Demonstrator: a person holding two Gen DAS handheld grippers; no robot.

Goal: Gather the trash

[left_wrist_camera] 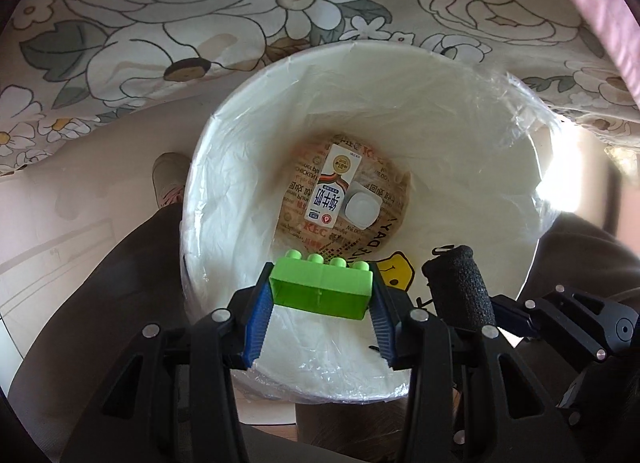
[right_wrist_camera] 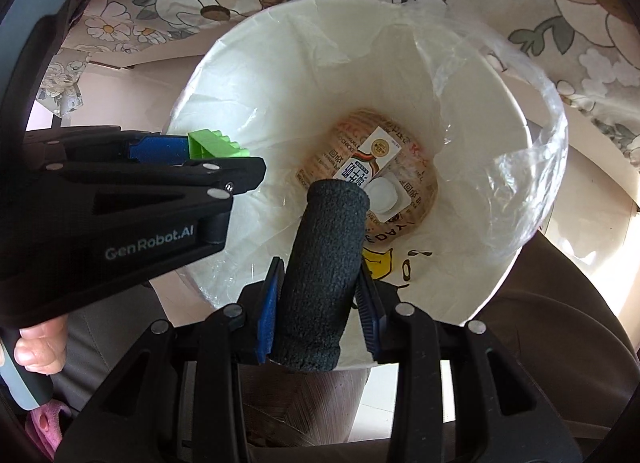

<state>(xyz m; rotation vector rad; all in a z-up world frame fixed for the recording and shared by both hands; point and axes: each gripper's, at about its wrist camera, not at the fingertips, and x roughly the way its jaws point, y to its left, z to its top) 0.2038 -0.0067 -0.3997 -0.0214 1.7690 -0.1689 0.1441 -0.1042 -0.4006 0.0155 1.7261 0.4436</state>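
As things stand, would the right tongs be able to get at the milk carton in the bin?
Probably not. The right tongs are already shut on a black foam roller, so they have no free grip. The milk carton lies deep at the bottom of the lined bin, though the opening above it is unobstructed.

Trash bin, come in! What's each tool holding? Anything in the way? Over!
Left tool shut on green block. Right tool shut on black foam roll. Both over trash bin. Nothing blocking.
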